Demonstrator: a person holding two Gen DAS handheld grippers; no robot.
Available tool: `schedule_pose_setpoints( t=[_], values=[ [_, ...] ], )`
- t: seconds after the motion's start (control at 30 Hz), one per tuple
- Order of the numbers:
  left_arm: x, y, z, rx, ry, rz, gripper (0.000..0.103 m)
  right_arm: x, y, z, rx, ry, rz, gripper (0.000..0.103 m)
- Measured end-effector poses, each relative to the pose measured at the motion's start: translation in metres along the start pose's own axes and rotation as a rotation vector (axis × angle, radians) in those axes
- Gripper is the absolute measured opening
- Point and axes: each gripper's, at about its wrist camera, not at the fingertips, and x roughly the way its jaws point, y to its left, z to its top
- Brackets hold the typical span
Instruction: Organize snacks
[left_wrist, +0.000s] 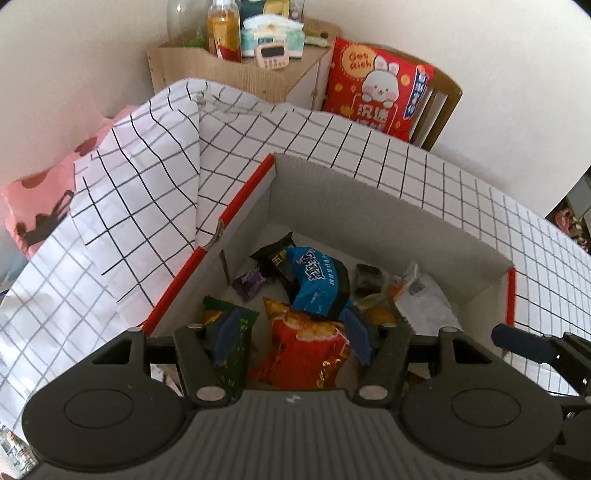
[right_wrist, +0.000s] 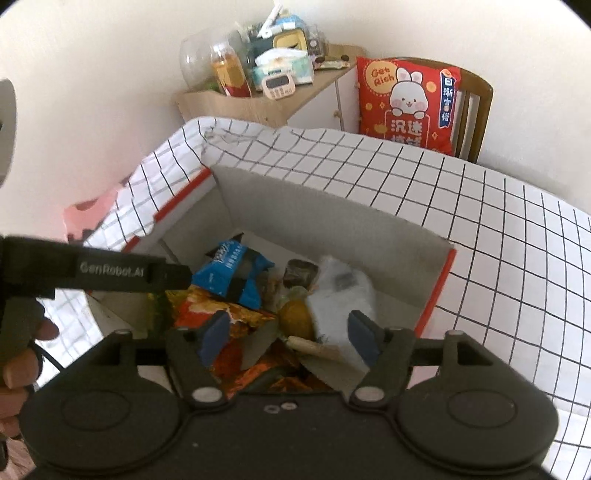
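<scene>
Pale plain wall behind everything. In front of it, a counter draped in a white cloth with a black grid (left_wrist: 424, 173), the cloth rumpled into folds at the far left corner. Beyond the far edge, a light wooden cabinet (left_wrist: 236, 79) crowded with a bottle of amber liquid (left_wrist: 223, 29), a tissue box and a small pink timer (left_wrist: 271, 55); beside it a wooden chair (left_wrist: 445, 107) carrying a red cushion printed with a white rabbit (left_wrist: 376, 90). At the left, a pink bag with dark shapes (left_wrist: 40, 210).

On the counter, an open grey cardboard box with red edges (left_wrist: 369, 210), its walls ringing the snacks. Inside, piled loosely: a red and orange crisp packet (left_wrist: 306, 350), a blue and black snack packet (left_wrist: 317, 284) lying across it, a white pouch (right_wrist: 340, 284), a dark green packet (left_wrist: 236, 332) against the left wall, a small purple sweet wrapper (left_wrist: 251, 282).

Left gripper (left_wrist: 291, 341) above the box, jaws spread, nothing between them. Right gripper (right_wrist: 290, 338) likewise above the pile, jaws spread wide and empty.
</scene>
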Motion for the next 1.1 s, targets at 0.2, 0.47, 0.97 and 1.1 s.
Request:
schedule_pose_setpoints(
  t=[0.2,0.47,0.97,1.1],
  values=[
    [-0.029,-0.001,-0.011,0.002,-0.056,-0.019,0.062,-0.032,0.001,-0.004,-0.004,-0.057,0.045,0.083],
    [-0.067,-0.008,-0.032,0.003,-0.152,-0.018,0.067,-0.074,0.002,-0.011,-0.001,-0.149,0.082,0.089],
    [-0.117,-0.026,-0.070,0.015,-0.260,-0.095,0.087,-0.139,-0.019,-0.042,-0.006,-0.314,0.092,0.103],
    [-0.125,-0.031,-0.079,0.031,-0.276,-0.116,0.096,-0.153,-0.022,-0.051,-0.028,-0.358,0.074,0.103]
  ],
)
